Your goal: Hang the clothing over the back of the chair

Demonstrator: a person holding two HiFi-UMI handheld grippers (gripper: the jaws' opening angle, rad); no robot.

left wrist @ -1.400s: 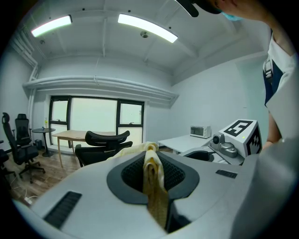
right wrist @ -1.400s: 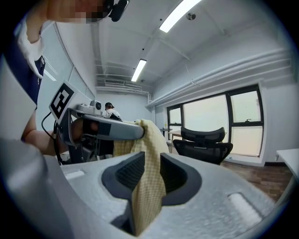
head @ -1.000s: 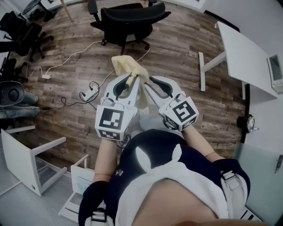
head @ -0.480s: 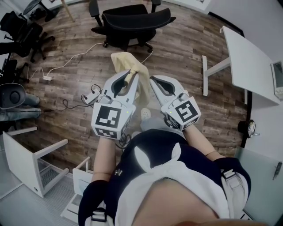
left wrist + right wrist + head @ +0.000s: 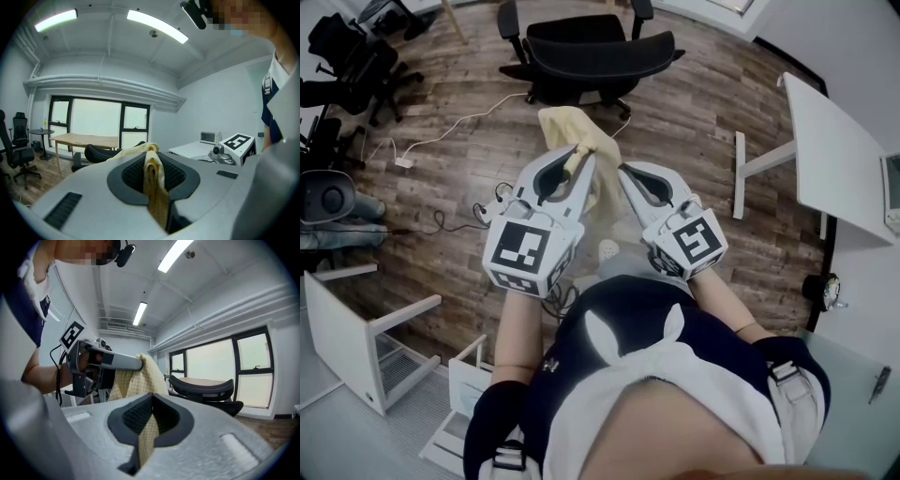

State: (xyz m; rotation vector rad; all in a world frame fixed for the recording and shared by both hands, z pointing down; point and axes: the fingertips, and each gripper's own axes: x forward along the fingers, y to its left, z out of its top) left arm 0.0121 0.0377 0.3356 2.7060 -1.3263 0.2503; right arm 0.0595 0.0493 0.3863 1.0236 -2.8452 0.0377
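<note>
A pale yellow cloth (image 5: pixel 566 127) hangs between my two grippers above the wood floor. My left gripper (image 5: pixel 578 157) is shut on a bunched edge of it; in the left gripper view the fabric (image 5: pixel 153 180) is pinched in the jaws. My right gripper (image 5: pixel 617 174) is shut on another edge, and checked fabric (image 5: pixel 146 439) runs down through its closed jaws. The black office chair (image 5: pixel 602 49) stands just beyond the cloth, its curved backrest facing me. The chair (image 5: pixel 201 387) also shows ahead in the right gripper view, with the left gripper (image 5: pixel 108 360) beside it.
White desks (image 5: pixel 836 141) stand at the right. Cables and a power strip (image 5: pixel 493 197) lie on the floor to the left. A white cabinet (image 5: pixel 345 330) is at the lower left, more black chairs (image 5: pixel 349 56) at the upper left. A wooden table (image 5: pixel 84 139) stands by the windows.
Both grippers have carried the cloth forward, and the black chair now sits closer and lower in the head view. The cloth stays held.
</note>
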